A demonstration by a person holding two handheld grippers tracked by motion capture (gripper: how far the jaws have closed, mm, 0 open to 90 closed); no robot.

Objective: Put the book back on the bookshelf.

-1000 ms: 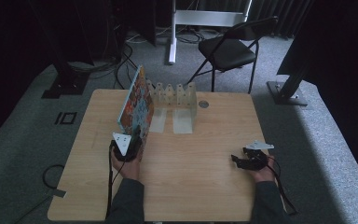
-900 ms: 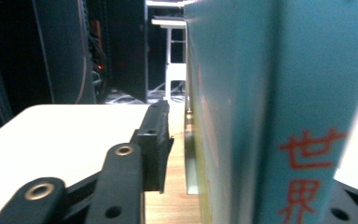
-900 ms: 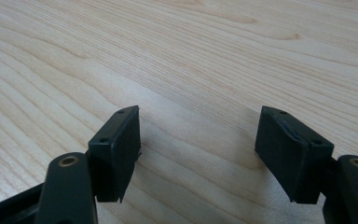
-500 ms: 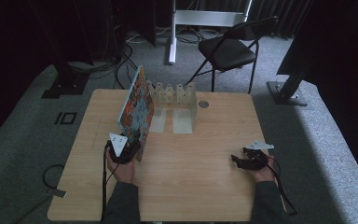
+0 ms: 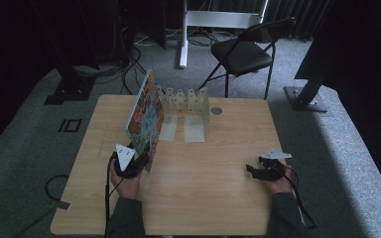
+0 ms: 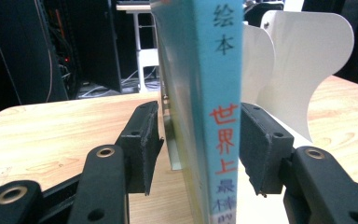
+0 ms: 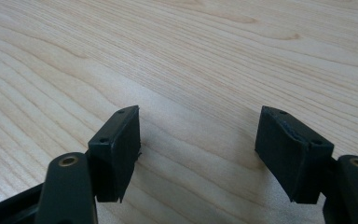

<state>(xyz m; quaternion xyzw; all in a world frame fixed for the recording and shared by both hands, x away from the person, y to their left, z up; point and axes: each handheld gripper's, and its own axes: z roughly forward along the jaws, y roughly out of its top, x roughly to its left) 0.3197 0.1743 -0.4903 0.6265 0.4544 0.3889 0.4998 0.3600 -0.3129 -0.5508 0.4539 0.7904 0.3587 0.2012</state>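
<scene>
A picture book [image 5: 144, 114] with a colourful cover stands upright on the wooden table [image 5: 213, 198], at the left end of a white metal book rack [image 5: 188, 101]. My left gripper [image 5: 141, 157] reaches around its near lower corner. In the left gripper view the book's blue spine [image 6: 219, 93] stands between the jaws of my left gripper [image 6: 198, 121]. The jaws have just been opening, and a clear gap shows at the left pad [image 6: 142, 140]. My right gripper [image 5: 253, 170] rests at the table's right, open over bare wood [image 7: 198, 116].
The rack's white dividers [image 6: 303, 70] rise just behind the book. A round cable hole [image 5: 217, 111] sits in the table beyond the rack. A black folding chair [image 5: 243, 52] and stand legs are on the carpet past the far edge.
The left hand has shifted slightly toward the near edge beside the book, which stays upright. The right gripper has not moved.
</scene>
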